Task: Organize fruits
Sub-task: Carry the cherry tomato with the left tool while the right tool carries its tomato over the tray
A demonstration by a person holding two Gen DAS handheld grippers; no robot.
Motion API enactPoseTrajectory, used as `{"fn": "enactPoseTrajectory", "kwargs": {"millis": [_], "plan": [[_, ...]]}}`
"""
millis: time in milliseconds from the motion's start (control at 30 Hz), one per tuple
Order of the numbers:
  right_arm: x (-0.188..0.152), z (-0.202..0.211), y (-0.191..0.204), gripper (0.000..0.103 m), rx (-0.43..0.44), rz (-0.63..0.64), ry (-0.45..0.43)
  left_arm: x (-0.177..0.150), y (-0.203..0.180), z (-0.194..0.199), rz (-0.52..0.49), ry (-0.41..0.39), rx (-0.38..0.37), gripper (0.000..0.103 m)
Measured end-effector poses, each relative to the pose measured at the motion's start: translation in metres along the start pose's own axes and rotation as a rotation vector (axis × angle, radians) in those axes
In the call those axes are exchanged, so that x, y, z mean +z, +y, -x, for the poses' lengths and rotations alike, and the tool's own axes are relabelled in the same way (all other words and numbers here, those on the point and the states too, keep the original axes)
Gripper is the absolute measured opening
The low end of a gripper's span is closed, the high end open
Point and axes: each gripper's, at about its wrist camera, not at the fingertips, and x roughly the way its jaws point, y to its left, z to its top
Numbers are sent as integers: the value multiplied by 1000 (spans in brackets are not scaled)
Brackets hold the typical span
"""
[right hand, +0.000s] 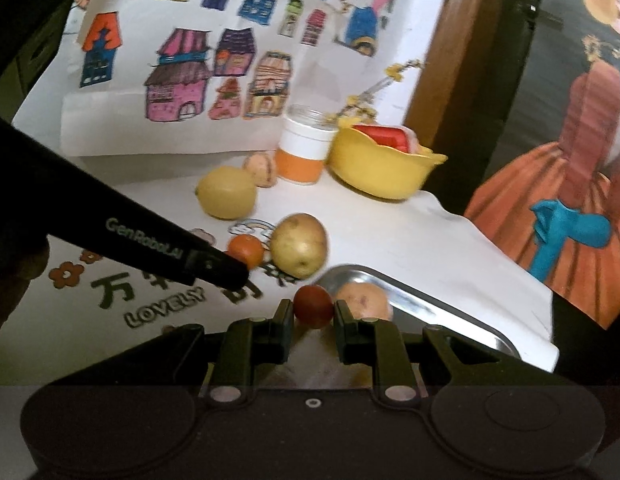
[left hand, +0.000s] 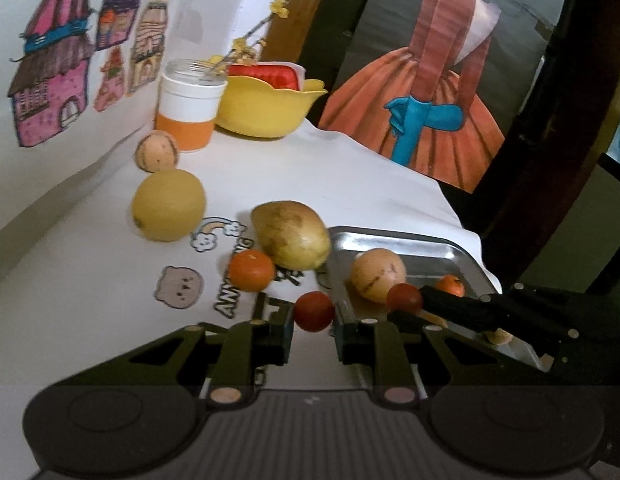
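Cherry tomato (left hand: pixel 314 311), small and red, sits pinched between the tips of the left tongs (left hand: pixel 313 326), low over the white printed cloth on the counter (left hand: pixel 110 320) and just beside the near-left corner of the steel tray (left hand: pixel 390 240). A second cherry tomato (right hand: pixel 313 306) is gripped the same way by the right tongs (right hand: pixel 313 318), which reach in from the right over the tray; from the left camera it hangs close in front of the tan streaked fruit (left hand: pixel 378 274) lying in the tray. A small mandarin (left hand: pixel 450 285) also lies in the tray, partly hidden behind the right tongs.

On the cloth outside the tray, a speckled yellow-brown fruit (left hand: pixel 292 236) rests against the tray's far-left corner, with a loose mandarin (left hand: pixel 252 270) touching its near side. Farther back lie a large yellow citrus (left hand: pixel 168 206) and another tan streaked fruit (left hand: pixel 156 151), close together. Behind them stand a white and orange jar (left hand: pixel 186 116) and a yellow bowl (left hand: pixel 270 112) holding something red. Coloured drawings of houses (left hand: pixel 54 92) cover the wall.
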Motion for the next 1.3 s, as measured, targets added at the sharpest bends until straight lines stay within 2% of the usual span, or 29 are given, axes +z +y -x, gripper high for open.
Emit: {"fn": "enactPoseTrajectory", "kwargs": {"millis": [633, 1300], "plan": [[-36, 17, -50, 23, -115, -116, 28, -8, -51, -27, -45, 41, -65, 23], [-46, 13, -55, 23, -110, -107, 93, -16, -61, -38, -56, 77, -35, 23]]}}
